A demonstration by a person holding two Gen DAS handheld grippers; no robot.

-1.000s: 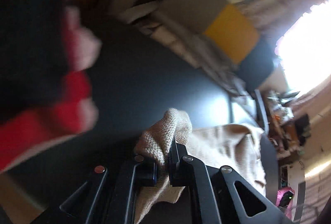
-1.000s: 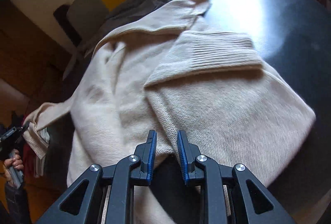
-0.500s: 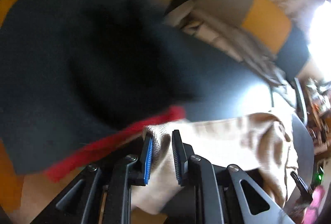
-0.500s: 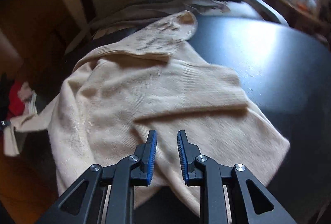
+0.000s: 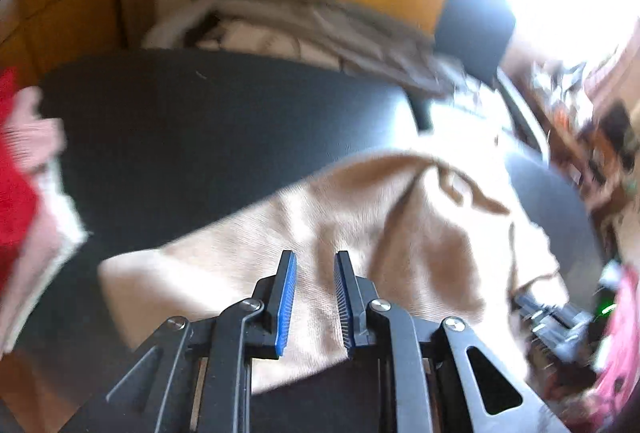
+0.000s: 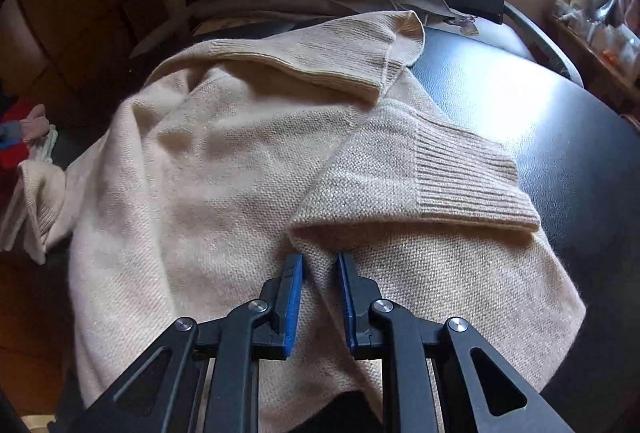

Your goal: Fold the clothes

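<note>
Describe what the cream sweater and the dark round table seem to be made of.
Cream sweater: soft knit, probably wool or a blend; visible stitch rows, ribbed cuffs, fuzzy edges. Dark round table: smooth, hard, semi-gloss top, perhaps lacquered or laminate; it shows window glare.

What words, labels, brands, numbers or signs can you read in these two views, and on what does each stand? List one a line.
None can be read.
The beige sweater shows no tag or print.
The black table is unmarked.
The left gripper and right gripper bear no lettering.
The clutter on the shelf is too small and blurred to read.
</note>
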